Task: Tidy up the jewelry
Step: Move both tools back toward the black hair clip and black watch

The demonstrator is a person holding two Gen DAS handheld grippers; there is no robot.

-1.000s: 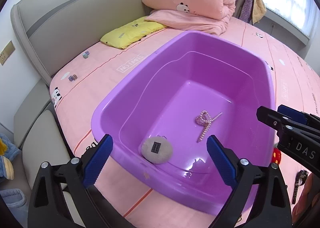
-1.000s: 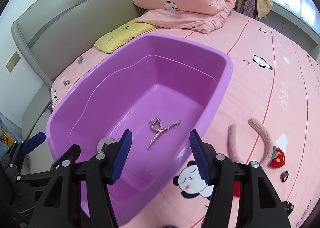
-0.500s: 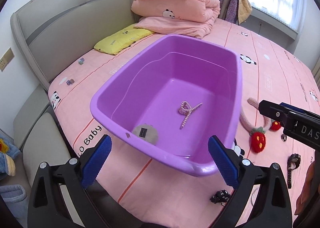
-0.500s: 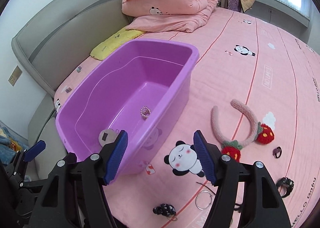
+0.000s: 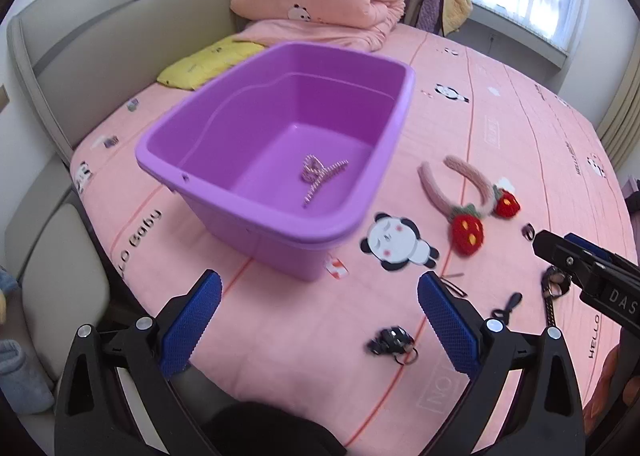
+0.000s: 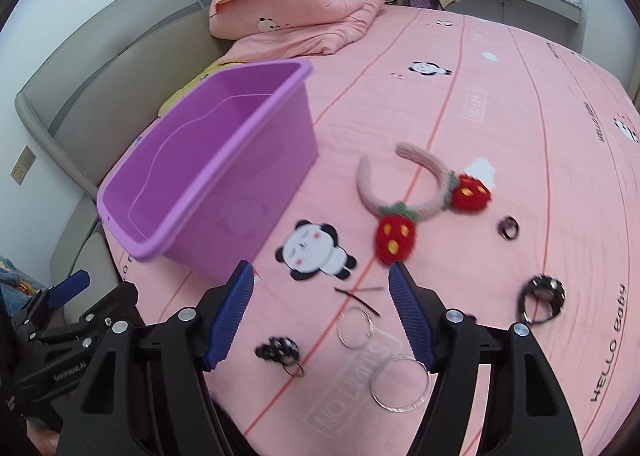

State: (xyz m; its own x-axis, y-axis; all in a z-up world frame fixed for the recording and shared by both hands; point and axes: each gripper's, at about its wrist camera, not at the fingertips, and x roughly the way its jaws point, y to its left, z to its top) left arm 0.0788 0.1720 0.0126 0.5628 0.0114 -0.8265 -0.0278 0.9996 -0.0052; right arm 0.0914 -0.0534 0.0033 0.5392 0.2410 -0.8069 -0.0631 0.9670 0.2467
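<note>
Left wrist view: the left gripper (image 5: 316,320) hangs empty, fingers wide, above the bed (image 5: 280,336); a pearl hair clip (image 5: 320,175) lies in the purple tub (image 5: 384,159).

Right wrist view: the right gripper (image 6: 322,310) (fingers parted, nothing between) hovers over two bangles (image 6: 356,326) beside the strawberry headband (image 6: 420,195).

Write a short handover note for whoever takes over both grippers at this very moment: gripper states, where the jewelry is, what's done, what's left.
Left gripper: open, empty.
Right gripper: open, empty.
Done: a beaded hair clip lies in the purple tub.
Left on the pink bed sheet: strawberry headband, two thin metal hoops, a hairpin, a dark ring, a black beaded bracelet and a small black clip.
</note>
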